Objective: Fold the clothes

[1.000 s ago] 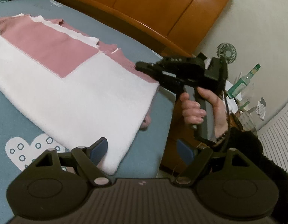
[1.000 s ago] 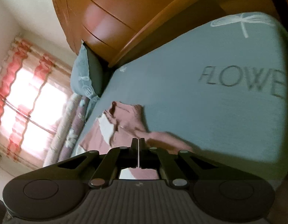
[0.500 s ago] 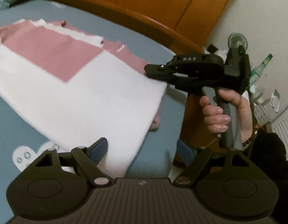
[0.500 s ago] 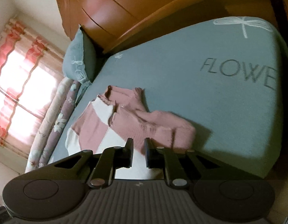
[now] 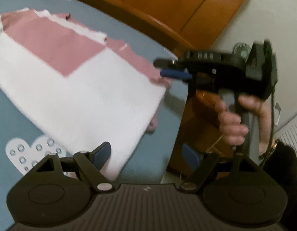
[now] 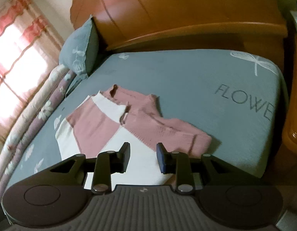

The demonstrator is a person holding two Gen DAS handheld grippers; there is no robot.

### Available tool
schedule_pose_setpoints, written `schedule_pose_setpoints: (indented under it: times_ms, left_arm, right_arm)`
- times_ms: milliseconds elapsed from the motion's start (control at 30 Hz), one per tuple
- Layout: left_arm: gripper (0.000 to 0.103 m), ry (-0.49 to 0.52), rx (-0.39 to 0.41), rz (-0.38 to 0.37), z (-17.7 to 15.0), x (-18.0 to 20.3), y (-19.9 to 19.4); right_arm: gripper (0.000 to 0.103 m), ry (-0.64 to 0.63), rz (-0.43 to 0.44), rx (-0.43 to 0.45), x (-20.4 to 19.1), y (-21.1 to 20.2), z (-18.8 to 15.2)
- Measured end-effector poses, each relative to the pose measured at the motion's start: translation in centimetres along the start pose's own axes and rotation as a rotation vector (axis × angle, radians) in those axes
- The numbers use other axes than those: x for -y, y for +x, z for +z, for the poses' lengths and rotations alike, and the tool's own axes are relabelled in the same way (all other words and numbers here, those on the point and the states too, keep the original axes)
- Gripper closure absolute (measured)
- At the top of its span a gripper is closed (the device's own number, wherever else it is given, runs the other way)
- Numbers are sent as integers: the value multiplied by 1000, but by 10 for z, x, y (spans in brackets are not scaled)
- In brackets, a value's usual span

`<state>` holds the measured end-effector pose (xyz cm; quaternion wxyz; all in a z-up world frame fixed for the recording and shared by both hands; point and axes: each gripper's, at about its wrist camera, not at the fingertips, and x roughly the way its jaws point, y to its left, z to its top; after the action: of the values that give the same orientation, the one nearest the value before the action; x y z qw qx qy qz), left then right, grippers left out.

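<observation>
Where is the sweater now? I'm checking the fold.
In both views, the sweater lies on the bed, near its corner, below the right gripper.

The right tongs (image 5: 167,68) and the hand (image 5: 237,119) gripping them are being smeared by motion blur in the left wrist view. The sweater (image 6: 113,127) is being cut off below by the tongs' body in the right wrist view. The bed's (image 6: 186,80) lettering is being clipped at the mattress edge.
</observation>
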<state>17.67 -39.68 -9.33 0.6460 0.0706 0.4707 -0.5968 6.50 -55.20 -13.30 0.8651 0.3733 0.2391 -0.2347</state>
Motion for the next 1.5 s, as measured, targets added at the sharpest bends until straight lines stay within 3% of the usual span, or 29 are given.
schedule_pose_setpoints:
  times_ms: [200,333,633,700,833,967,1033,1167,1367,1500]
  left_arm:
    - [22,-29,1,-17,-3,-9,-9]
    - [22,-16,67,41,7,-20,-44]
    - [22,-133,284,192,55,-91,-134]
    - [22,-189,354,190,75,-114,-150]
    - [22,-342,491,107,106,-167,-168]
    - [22,-548,579,-21,117,-230,-156]
    - [22,-651,591,-80,121,-261,-136]
    - [22,-724,620,-130,124,-300,-100]
    - [22,-737,662,-103,119,-328,-78]
    - [22,-767,638,-72,111,-339,-75]
  right_arm:
    - [66,-19,11,-4,-15,-5,4]
    - [66,-46,65,11,-34,-12,13]
    - [64,-186,316,17,-132,14,75]
    - [65,-246,383,9,-161,31,95]
    - [73,-345,453,-74,-213,88,127]
    - [87,-364,400,-243,-237,180,133]
    - [87,-352,358,-309,-237,226,125]
    - [89,-339,348,-363,-234,287,104]
    - [89,-362,324,-379,-238,330,81]
    - [91,-347,327,-390,-232,339,75]
